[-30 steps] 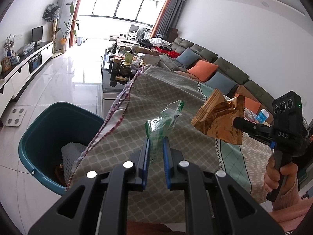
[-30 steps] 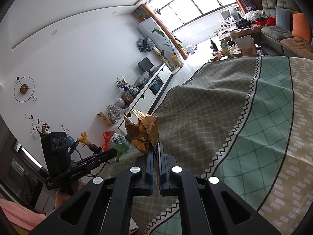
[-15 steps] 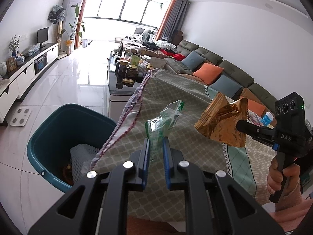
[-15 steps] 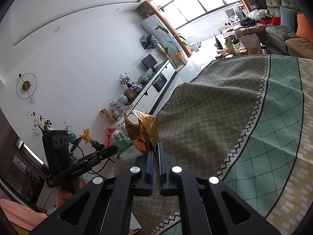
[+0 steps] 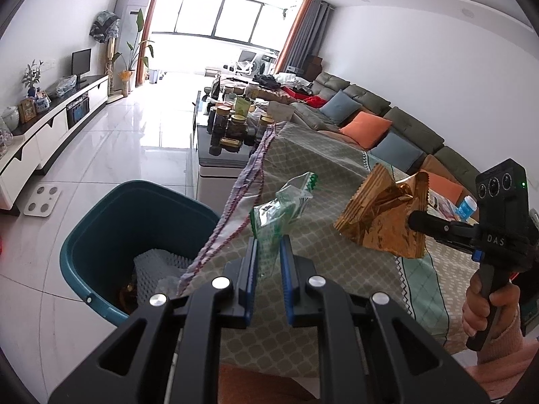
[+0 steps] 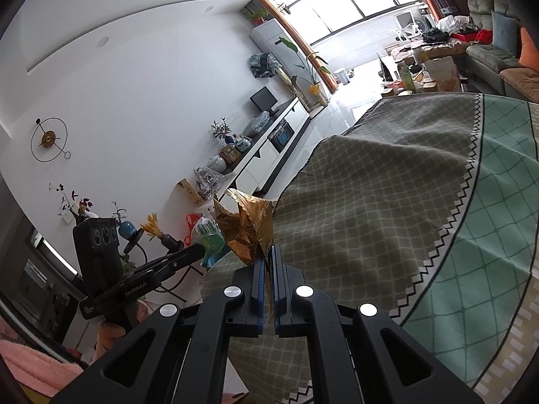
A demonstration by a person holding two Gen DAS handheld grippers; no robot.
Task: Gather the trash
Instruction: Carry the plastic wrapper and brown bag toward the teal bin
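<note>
left gripper (image 5: 267,252) clamping green wrapper (image 5: 281,208), hanging near table's left edge; teal bin (image 5: 101,222) lying below-left, nearer left hand. right gripper (image 6: 266,262) pinching gold wrapper (image 6: 246,227).

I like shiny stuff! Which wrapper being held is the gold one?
The crinkled gold wrapper in the right gripper; the left gripper holds a clear green-printed one.

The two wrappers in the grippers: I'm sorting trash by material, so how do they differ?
The clear green-printed wrapper is see-through plastic, while the gold foil wrapper is opaque and shiny. The clear one is narrower and stands up from the left gripper; the gold one is broader and creased, held in the right gripper. Both are empty-looking, crumpled, pinched by one edge and held above the patterned tablecloth.
</note>
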